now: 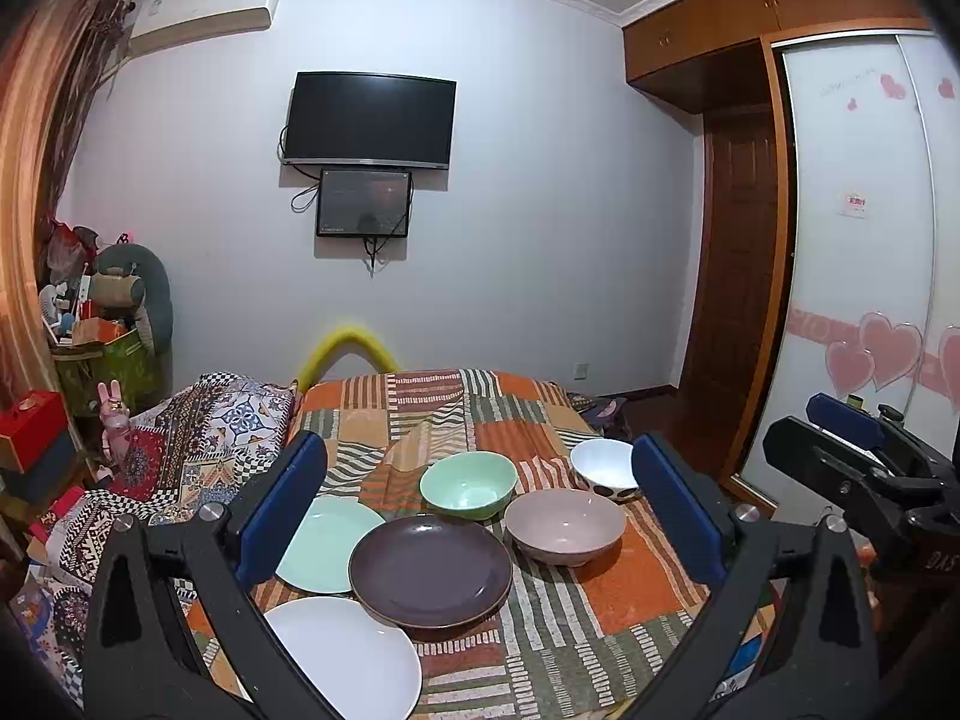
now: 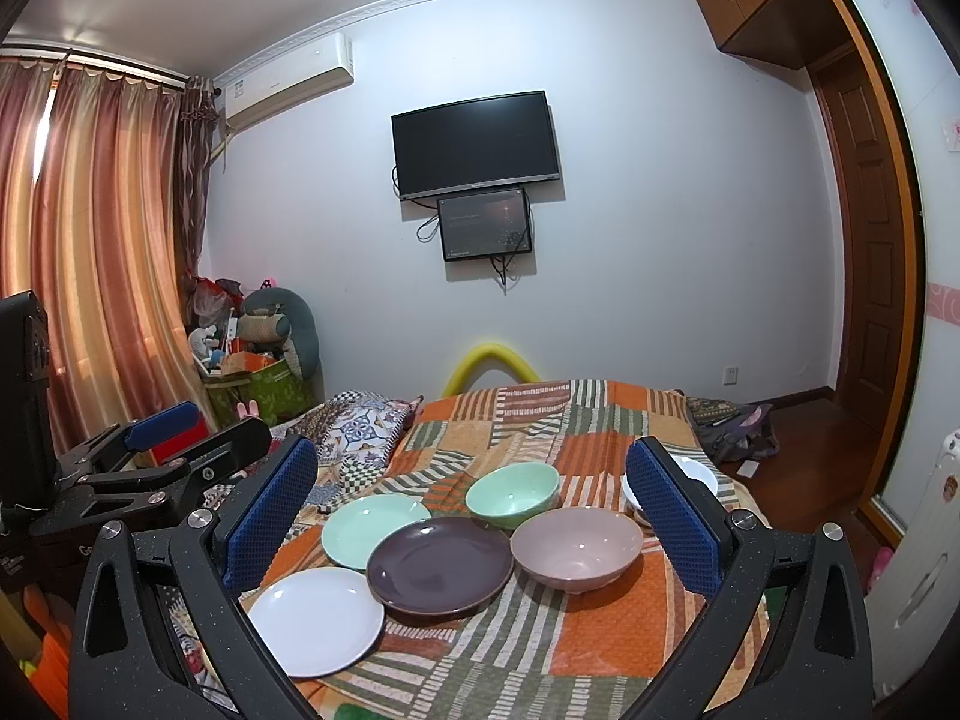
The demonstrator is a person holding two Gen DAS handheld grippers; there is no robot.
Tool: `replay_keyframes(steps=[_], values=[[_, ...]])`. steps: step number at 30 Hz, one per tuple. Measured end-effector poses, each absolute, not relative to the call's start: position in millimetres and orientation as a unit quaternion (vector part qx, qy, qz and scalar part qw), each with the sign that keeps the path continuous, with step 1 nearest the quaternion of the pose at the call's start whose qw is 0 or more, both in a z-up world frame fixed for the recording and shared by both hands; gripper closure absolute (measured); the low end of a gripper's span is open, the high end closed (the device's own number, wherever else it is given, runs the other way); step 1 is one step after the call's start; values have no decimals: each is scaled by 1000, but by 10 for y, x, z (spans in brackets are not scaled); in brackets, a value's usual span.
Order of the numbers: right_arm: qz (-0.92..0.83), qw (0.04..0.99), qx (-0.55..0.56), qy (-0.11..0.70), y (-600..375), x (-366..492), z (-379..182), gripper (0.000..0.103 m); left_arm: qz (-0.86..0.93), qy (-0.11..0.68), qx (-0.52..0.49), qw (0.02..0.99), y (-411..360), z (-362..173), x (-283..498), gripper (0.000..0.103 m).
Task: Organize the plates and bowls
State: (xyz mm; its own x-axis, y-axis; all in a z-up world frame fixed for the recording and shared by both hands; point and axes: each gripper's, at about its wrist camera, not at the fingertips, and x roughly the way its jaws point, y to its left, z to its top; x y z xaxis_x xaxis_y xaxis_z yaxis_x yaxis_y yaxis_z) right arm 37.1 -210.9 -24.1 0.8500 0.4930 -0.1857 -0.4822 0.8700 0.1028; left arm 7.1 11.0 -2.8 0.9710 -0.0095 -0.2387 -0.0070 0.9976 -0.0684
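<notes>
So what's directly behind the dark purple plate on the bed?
Behind the dark purple plate sit the mint green plate and mint green bowl. The purple rim seems to overlap the mint plate's edge, hiding that sliver.

Half hidden behind the right finger pad at three o'clock: white spotted bowl (image 2: 699, 474). Overlapped at its rim by the purple plate (image 1: 429, 570): mint plate (image 1: 327, 543). Unreadable: lower wall screen (image 1: 364, 202).
</notes>
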Motion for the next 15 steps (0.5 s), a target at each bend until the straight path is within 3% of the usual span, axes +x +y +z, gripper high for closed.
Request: replay_keyframes(steps=[15], values=[[256,961,27,104,-2100,370,-255,0,-3,122,-35,992,95,-35,78,0]])
